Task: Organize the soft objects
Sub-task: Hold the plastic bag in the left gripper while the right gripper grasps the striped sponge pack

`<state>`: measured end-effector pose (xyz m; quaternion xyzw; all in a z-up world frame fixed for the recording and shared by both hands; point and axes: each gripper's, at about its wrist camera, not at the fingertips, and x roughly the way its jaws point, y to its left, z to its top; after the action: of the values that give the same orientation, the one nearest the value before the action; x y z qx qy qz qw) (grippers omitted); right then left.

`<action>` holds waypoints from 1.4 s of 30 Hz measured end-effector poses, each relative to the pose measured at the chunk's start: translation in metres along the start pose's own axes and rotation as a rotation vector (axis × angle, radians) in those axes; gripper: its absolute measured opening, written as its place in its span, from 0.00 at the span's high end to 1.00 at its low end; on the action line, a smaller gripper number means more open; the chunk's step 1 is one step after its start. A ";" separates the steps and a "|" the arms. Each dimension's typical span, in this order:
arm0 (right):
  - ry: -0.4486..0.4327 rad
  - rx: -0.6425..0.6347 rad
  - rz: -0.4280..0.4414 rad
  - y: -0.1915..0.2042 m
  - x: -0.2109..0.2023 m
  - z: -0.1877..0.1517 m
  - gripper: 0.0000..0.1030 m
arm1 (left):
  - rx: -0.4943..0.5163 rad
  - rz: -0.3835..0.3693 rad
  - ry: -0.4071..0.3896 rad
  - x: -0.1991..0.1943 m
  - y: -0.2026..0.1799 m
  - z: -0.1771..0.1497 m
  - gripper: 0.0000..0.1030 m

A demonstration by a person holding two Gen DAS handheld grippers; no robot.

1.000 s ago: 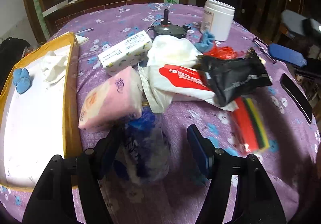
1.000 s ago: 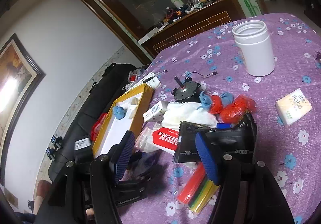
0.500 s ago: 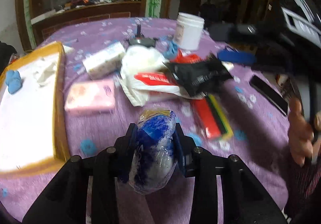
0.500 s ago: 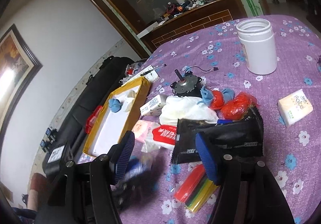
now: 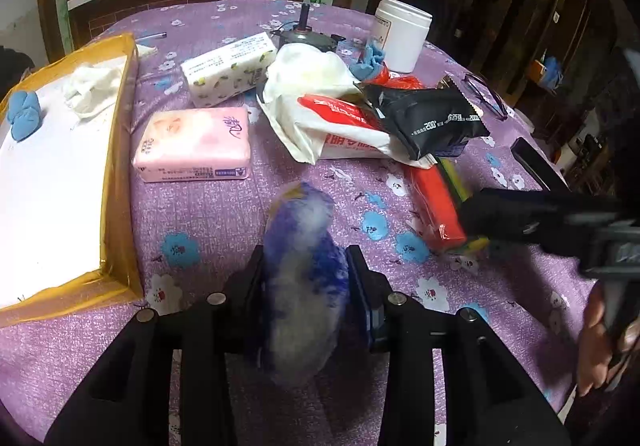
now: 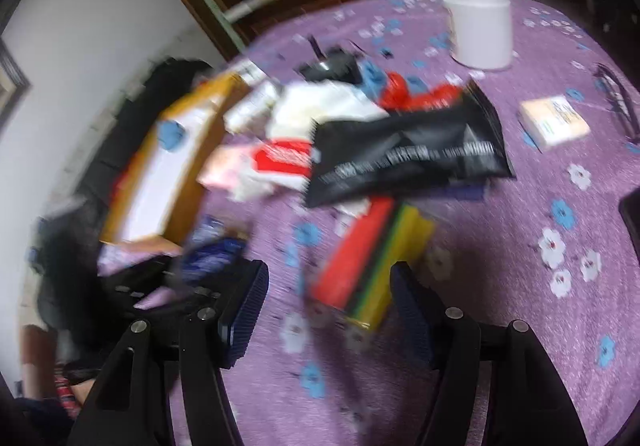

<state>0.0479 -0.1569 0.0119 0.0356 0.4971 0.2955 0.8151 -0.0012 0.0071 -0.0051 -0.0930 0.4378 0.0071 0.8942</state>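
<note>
Left tongs (image 5: 306,286) clenched on the squashy blue-white packet (image 5: 304,278), low centre, could lose it; right tongs (image 6: 328,310) gape empty.

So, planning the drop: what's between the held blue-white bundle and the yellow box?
Only bare purple tablecloth, seen in the left wrist view, between the bundle and the box.

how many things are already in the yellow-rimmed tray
2: a small blue soft lump at the far left of the yellow-rimmed tray, a crumpled white cloth near its far end; nearer corner out of frame.
</note>
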 end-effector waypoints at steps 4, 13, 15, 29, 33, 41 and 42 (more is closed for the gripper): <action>0.016 -0.026 -0.088 0.006 0.017 0.001 0.36 | -0.008 -0.010 -0.001 0.000 0.001 0.000 0.66; -0.016 -0.020 -0.143 -0.002 0.021 -0.006 0.56 | -0.066 -0.068 -0.026 -0.003 0.014 0.001 0.71; -0.038 -0.017 -0.107 -0.002 0.015 -0.012 0.58 | -0.064 -0.079 -0.051 -0.009 0.013 0.000 0.71; -0.121 -0.141 0.055 0.037 0.003 -0.041 0.60 | -0.014 -0.042 -0.128 -0.025 0.007 -0.002 0.71; -0.155 -0.166 0.094 0.039 -0.004 -0.044 0.60 | -0.021 -0.034 -0.146 -0.031 0.010 -0.001 0.71; -0.191 -0.203 0.125 0.043 -0.014 -0.050 0.61 | -0.019 -0.026 -0.181 -0.043 0.013 -0.001 0.71; -0.192 -0.204 0.128 0.044 -0.014 -0.051 0.61 | -0.019 -0.025 -0.188 -0.045 0.013 0.000 0.71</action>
<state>-0.0190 -0.1403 0.0130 0.0121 0.3811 0.3910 0.8377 -0.0306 0.0233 0.0279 -0.1059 0.3508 0.0089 0.9304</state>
